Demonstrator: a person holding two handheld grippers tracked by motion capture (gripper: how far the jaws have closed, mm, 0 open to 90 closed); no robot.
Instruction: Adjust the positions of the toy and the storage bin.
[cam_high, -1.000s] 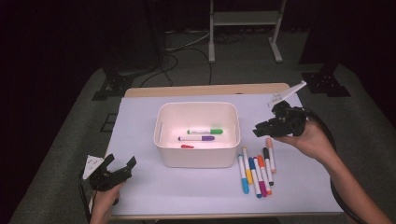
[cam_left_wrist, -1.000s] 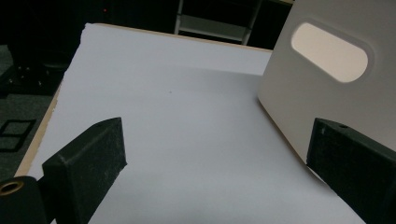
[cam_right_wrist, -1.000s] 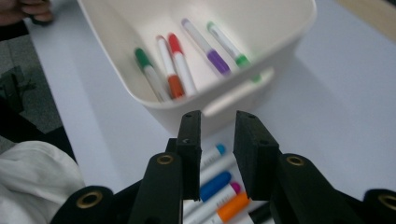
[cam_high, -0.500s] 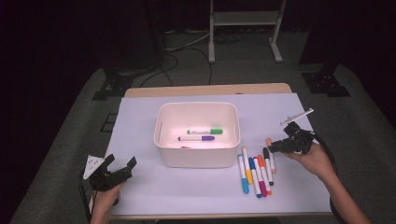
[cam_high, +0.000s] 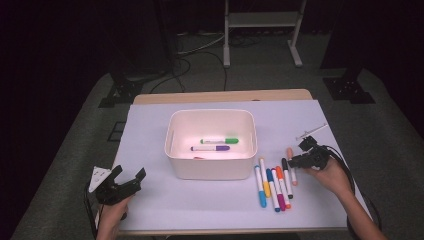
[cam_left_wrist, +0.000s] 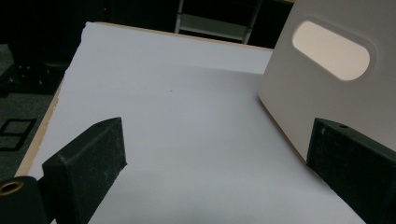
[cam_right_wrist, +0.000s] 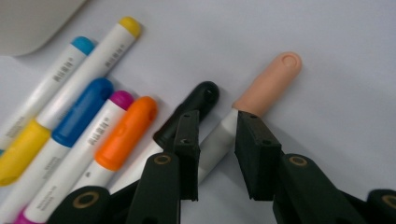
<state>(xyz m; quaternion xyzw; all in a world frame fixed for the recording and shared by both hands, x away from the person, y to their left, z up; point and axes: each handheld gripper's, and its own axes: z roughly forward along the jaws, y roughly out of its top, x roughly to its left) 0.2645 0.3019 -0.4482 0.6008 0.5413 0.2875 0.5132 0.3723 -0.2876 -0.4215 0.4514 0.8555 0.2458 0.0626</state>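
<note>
On a white-covered table (cam_high: 165, 200), the right gripper (cam_right_wrist: 212, 140) is down over a row of markers beside a white bin (cam_high: 211, 172), its jaws set narrowly on either side of the white barrel of the peach-capped marker (cam_right_wrist: 268, 86); whether the pads press on it cannot be told. That marker lies flat at the right end of the row, just beside a black-capped marker (cam_right_wrist: 191, 109). The left gripper (cam_high: 126, 179) hovers near the table's front left corner with jaws wide and nothing between them, and 2 markers, green (cam_high: 220, 141) and purple (cam_high: 210, 148), lie inside the bin.
</note>
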